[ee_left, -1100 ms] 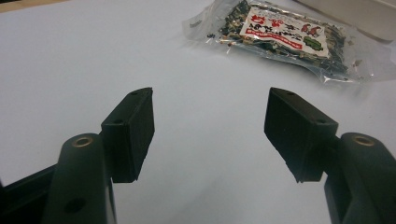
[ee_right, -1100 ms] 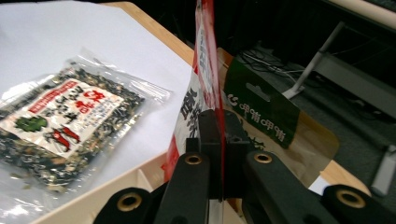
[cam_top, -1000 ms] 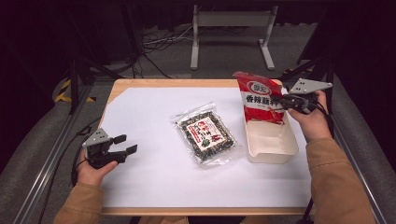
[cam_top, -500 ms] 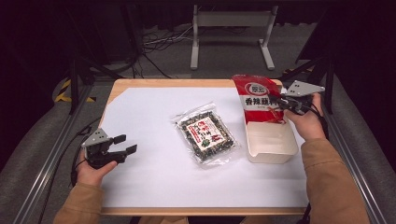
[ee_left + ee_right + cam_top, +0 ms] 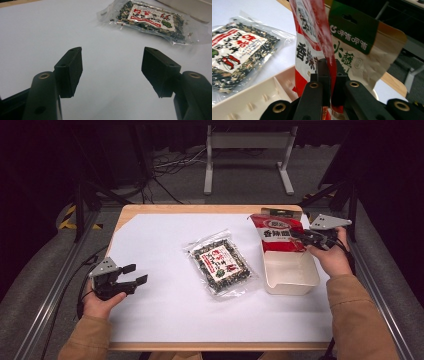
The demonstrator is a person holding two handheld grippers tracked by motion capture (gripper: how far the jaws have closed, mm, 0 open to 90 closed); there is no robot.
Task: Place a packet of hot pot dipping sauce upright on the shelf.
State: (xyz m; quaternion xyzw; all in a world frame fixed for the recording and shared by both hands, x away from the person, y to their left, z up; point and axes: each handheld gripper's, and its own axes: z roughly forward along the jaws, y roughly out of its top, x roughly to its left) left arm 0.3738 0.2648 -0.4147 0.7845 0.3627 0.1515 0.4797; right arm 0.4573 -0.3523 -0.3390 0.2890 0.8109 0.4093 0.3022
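Red pouch (image 5: 312, 32) pinched by right gripper (image 5: 329, 75) (tan packet (image 5: 362, 57) behind).

Seaweed packet (image 5: 221, 265) mid-table, left of tray (image 5: 291, 279); pouch (image 5: 278, 233) seemingly in tray's far end

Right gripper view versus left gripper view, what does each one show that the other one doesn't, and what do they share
Right gripper view: the right gripper shut on the edge of a red snack pouch, a brown pouch with a green header behind it, and the cream tray below.

Left gripper view: the left gripper with its jaws wide apart over bare white table cover, nothing between them.

Both: the clear bag of dark bits with a red and white label lying flat on the white cover.
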